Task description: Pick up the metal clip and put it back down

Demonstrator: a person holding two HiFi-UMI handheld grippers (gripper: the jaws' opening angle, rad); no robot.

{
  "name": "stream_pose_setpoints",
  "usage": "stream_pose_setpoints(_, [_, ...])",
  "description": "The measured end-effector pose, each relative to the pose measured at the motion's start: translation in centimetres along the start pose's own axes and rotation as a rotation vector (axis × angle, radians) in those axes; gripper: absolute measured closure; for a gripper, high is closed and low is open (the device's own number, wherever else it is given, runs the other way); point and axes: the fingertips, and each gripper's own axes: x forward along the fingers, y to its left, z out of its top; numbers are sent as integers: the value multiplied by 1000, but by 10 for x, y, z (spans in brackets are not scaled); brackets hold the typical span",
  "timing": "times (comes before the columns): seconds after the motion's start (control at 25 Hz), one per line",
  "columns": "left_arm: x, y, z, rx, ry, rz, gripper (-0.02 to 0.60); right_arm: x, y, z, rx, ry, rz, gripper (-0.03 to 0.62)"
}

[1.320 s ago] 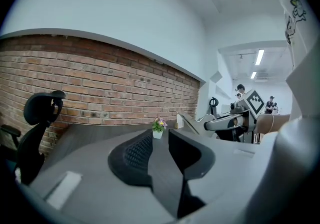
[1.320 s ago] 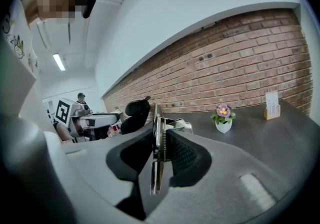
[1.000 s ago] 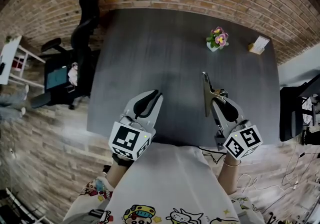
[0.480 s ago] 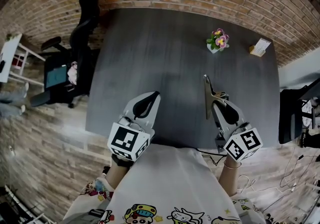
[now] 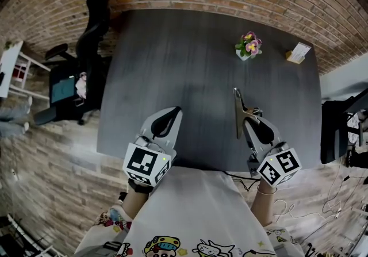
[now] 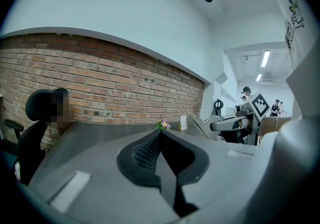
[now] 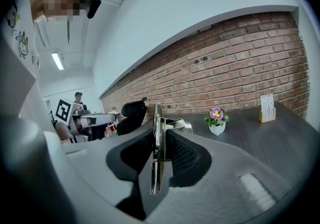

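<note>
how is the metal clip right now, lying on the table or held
Held: the silver metal clip stands on edge, clamped between the right tongs.

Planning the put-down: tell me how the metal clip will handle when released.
The metal clip looks rigid: it juts from the right hand-held gripper without sagging. Thin and narrow, it would probably tip flat if set on edge.

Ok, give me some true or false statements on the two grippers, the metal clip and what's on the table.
The right gripper is shut on the silver metal clip. True.
The left gripper is wide open. False: its jaws are together, with nothing between.
The small white pot of pink and yellow flowers stands on the dark grey table. True.
The clip lies flat on the table. False: it stands on edge in the right gripper.
</note>
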Motion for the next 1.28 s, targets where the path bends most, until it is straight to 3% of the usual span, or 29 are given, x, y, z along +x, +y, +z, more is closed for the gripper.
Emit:
stream_pose_setpoints(0.76, [7, 3, -13, -21, 33, -20, 581, 16, 7, -7, 6, 59, 34, 502])
stream_pose_setpoints(1.28, [26, 7, -29, -44, 106, -55, 581, 44, -7, -45, 115, 172, 56, 502])
